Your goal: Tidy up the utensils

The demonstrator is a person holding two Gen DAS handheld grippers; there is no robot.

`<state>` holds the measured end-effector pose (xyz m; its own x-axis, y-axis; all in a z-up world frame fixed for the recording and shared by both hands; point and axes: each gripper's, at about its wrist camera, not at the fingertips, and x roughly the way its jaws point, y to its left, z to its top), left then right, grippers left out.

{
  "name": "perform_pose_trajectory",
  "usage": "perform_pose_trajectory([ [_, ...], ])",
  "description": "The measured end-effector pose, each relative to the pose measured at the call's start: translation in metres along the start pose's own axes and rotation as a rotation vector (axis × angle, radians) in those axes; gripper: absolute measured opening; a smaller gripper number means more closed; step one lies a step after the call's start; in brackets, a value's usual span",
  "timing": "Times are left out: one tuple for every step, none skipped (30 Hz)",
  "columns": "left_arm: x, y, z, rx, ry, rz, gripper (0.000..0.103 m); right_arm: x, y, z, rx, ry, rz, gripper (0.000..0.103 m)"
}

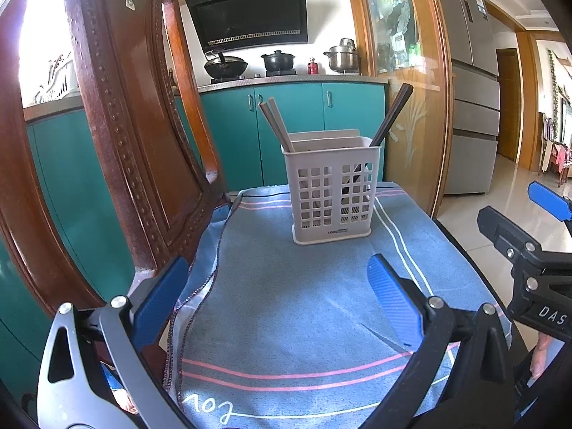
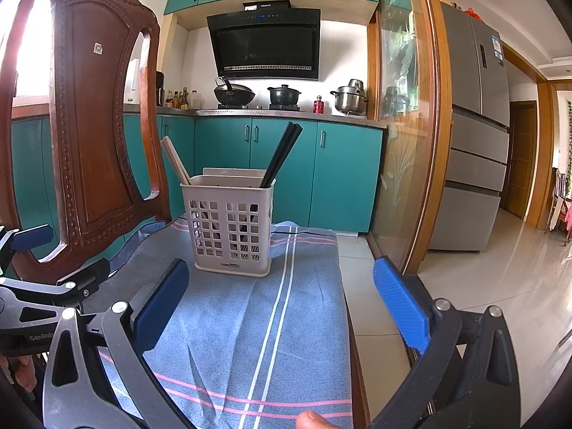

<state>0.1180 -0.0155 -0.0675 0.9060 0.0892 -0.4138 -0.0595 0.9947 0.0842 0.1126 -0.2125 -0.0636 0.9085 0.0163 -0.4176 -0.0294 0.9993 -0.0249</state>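
A white slotted utensil holder point(image 1: 331, 193) point(image 2: 228, 227) stands upright on a blue striped cloth point(image 1: 286, 314) point(image 2: 250, 321). Light wooden chopsticks point(image 1: 275, 123) point(image 2: 175, 159) lean out of its left compartment, and dark chopsticks point(image 1: 393, 114) point(image 2: 282, 153) lean out of its right one. My left gripper point(image 1: 275, 307) is open and empty, hovering over the cloth in front of the holder. My right gripper point(image 2: 286, 307) is also open and empty, in front of the holder and a little to its right. Each gripper shows at the edge of the other's view.
A carved wooden chair back point(image 1: 118, 125) point(image 2: 93, 136) rises close on the left. Behind are teal kitchen cabinets point(image 1: 286, 125), a stove with pots point(image 2: 282, 96), a glass sliding door point(image 2: 404, 143) and a fridge point(image 2: 475, 125). Tiled floor point(image 2: 482, 304) lies off the right cloth edge.
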Motion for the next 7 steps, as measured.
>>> perform_pose_trajectory([
  [0.0006,0.0013,0.0003,-0.001,0.002,-0.001,0.1,0.0002,-0.0001,-0.0001,0.0,0.001,-0.001,0.1],
  [0.0011,0.002,0.0002,-0.006,0.007,-0.003,0.1,0.0002,0.0002,0.0,-0.001,0.001,-0.001,0.1],
  [0.002,0.0032,0.001,-0.008,0.011,-0.005,0.1,0.0003,-0.0008,-0.0007,-0.001,0.001,0.001,0.1],
  [0.003,0.0039,0.0012,-0.01,0.016,-0.006,0.1,0.0006,-0.0012,-0.0009,-0.001,0.001,0.002,0.1],
  [0.0041,0.0045,0.0017,-0.01,0.018,-0.006,0.1,0.0008,-0.0005,-0.0006,-0.002,0.001,0.001,0.1],
  [0.0046,0.0047,0.0019,-0.01,0.021,-0.006,0.1,0.0007,-0.0009,-0.0008,-0.001,0.002,0.001,0.1],
  [0.0048,0.0045,0.0018,-0.01,0.022,-0.007,0.1,0.0007,-0.0012,-0.0009,0.0,0.002,0.002,0.1],
])
